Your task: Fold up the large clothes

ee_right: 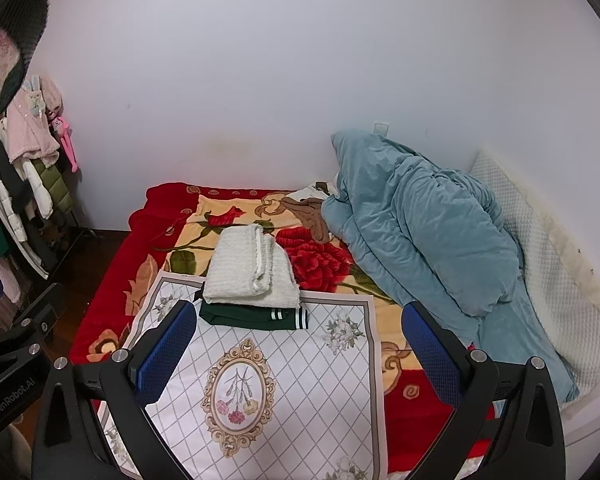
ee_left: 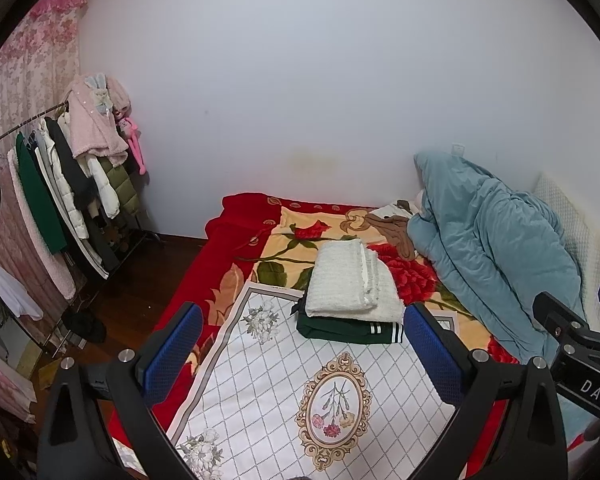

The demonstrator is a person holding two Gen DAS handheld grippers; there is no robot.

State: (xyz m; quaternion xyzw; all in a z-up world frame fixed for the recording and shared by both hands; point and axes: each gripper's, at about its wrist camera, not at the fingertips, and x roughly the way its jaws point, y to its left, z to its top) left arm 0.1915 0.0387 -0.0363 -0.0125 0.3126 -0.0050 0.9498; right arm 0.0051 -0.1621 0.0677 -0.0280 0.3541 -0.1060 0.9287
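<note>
Two folded garments [ee_left: 352, 296] stacked on bed [ee_left: 180, 300]; both hand-held grippers [ee_left: 300, 356] [ee_right: 296, 360] apart, empty; careless contact risks toppling stack

Two folded garments sit stacked at the far edge of one white diamond-patterned floral cloth [ee_right: 300, 380]: one cream knitted garment [ee_right: 248, 276] on top of one dark green garment with white-striped cuffs [ee_right: 256, 317]. One red rose-patterned blanket [ee_right: 320, 264] covers the bed. One crumpled teal quilt [ee_right: 420, 224] lies along its right edge. One brown cloth [ee_right: 308, 216] lies near the far edge.
</note>
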